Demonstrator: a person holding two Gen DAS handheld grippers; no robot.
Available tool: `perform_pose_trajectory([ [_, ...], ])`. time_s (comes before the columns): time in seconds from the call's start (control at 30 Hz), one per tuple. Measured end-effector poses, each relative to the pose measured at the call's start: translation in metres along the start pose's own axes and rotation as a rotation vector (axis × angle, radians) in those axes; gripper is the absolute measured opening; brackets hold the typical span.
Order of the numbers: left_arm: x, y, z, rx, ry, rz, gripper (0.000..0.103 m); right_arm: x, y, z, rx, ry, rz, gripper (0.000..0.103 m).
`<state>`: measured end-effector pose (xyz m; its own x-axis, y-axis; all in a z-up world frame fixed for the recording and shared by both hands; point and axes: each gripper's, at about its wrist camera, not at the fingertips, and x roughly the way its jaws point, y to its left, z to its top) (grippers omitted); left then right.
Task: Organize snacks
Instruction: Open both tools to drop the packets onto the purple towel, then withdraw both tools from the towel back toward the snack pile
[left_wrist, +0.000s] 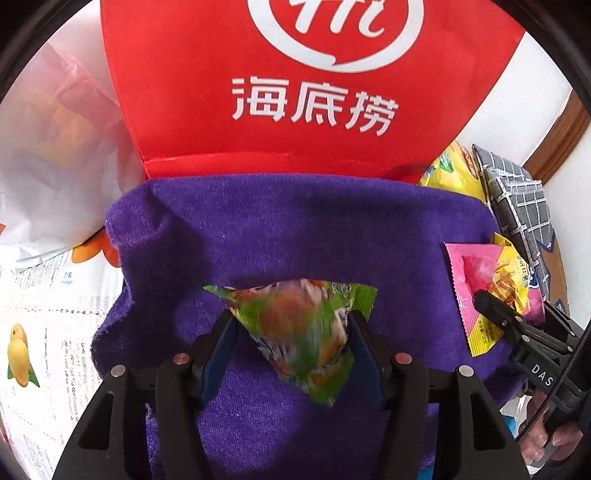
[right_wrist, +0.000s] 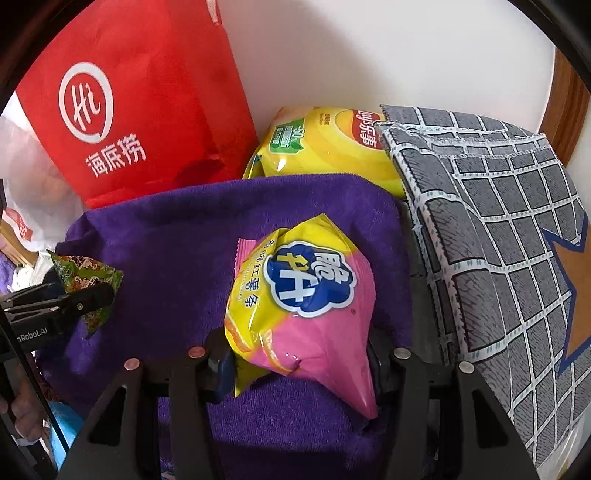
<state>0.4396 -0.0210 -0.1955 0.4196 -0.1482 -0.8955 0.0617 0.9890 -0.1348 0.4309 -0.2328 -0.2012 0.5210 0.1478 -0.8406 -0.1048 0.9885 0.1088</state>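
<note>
Clamped in the left gripper (left_wrist: 291, 332), a crinkled green snack packet (left_wrist: 299, 332); the right gripper (right_wrist: 299, 354) pinches a puffy pink-and-yellow bag (right_wrist: 299, 302).

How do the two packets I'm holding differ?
The green snack packet in the left gripper is smaller and green-patterned; the pink and yellow snack bag in the right gripper is larger, puffier, with a blue logo. Both are clamped above the purple towel.

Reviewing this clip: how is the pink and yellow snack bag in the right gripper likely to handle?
The pink and yellow snack bag looks puffed, so probably light for its size. Its glossy film may slip. It bulges beyond the right gripper and creases at the jaws, so likely floppy and crushable.
</note>
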Motion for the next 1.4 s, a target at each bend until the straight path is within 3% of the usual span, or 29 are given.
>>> perform_pose_trajectory([
  [0.07, 0.001, -0.003, 0.001, 0.005, 0.011, 0.016, 0.067, 0.0, 0.003, 0.0, -0.01, 0.007, -0.01, 0.059],
  [0.13, -0.004, -0.006, 0.001, 0.022, -0.003, 0.046, 0.082, -0.005, 0.005, 0.001, -0.014, -0.002, -0.027, 0.069],
  [0.3, -0.024, -0.011, -0.003, 0.03, -0.04, 0.059, 0.087, -0.028, 0.008, 0.001, -0.012, -0.059, -0.039, 0.085],
  [0.57, -0.072, -0.008, -0.022, 0.03, -0.09, 0.062, 0.087, -0.089, 0.01, -0.007, -0.007, -0.141, -0.14, 0.086],
  [0.97, -0.152, -0.003, -0.082, 0.04, -0.169, 0.011, 0.087, -0.172, 0.017, -0.059, -0.03, -0.207, -0.198, 0.086],
  [1.4, -0.199, 0.014, -0.147, 0.019, -0.182, 0.018, 0.086, -0.209, 0.004, -0.116, 0.074, -0.149, -0.135, 0.086],
])
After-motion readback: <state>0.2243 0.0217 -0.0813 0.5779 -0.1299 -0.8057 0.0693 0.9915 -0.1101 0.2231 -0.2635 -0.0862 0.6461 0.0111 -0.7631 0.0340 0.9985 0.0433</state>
